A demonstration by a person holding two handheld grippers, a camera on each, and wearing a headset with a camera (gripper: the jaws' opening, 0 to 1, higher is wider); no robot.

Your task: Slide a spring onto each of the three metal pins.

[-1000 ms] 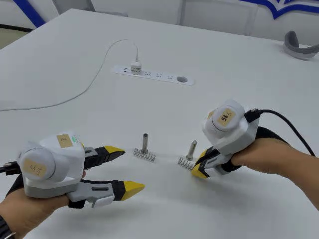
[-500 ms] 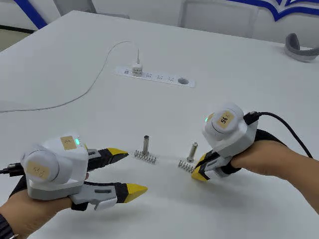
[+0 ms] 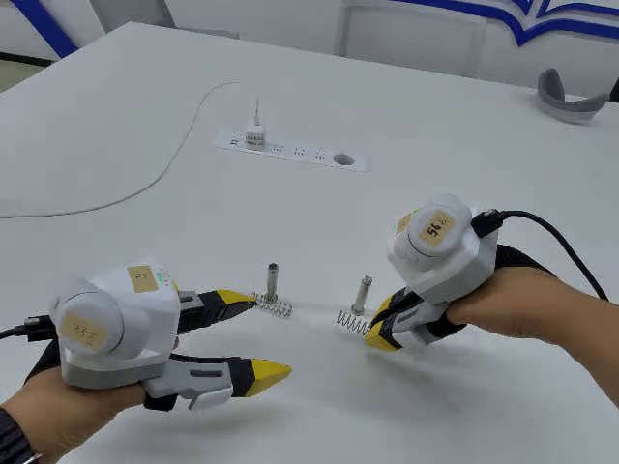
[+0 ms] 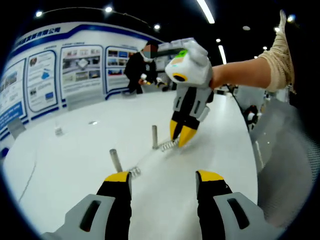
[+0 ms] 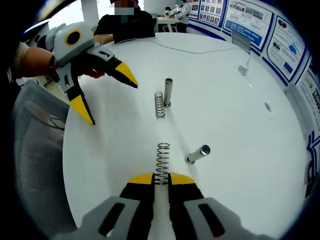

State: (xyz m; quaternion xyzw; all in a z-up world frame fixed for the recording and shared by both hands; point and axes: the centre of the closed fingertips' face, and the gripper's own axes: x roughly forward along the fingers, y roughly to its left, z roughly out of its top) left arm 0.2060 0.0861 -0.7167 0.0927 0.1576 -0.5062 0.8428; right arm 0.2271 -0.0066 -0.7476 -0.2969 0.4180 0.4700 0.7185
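Two short metal pins stand on the white table, the left pin (image 3: 272,280) and the right pin (image 3: 362,293). A loose spring (image 3: 275,306) lies at the left pin's foot. My right gripper (image 3: 375,334) is shut on one end of a second spring (image 3: 350,321), which lies flat beside the right pin. In the right gripper view that spring (image 5: 162,161) runs forward from my right gripper (image 5: 161,180), left of the pin (image 5: 198,154). My left gripper (image 3: 259,334) is open, its upper tip close to the loose spring. The left gripper view has the near pin (image 4: 115,160) ahead of my left gripper (image 4: 164,177).
A white power strip (image 3: 290,152) with a plug (image 3: 255,134) and a cable (image 3: 145,184) lies at the back of the table. A grey curved object (image 3: 566,97) rests far right. A person (image 4: 137,67) stands in the background.
My left gripper has crept forward, nearer the left pin and its spring. The right gripper holds its place by the right pin. The head camera has shifted a little.
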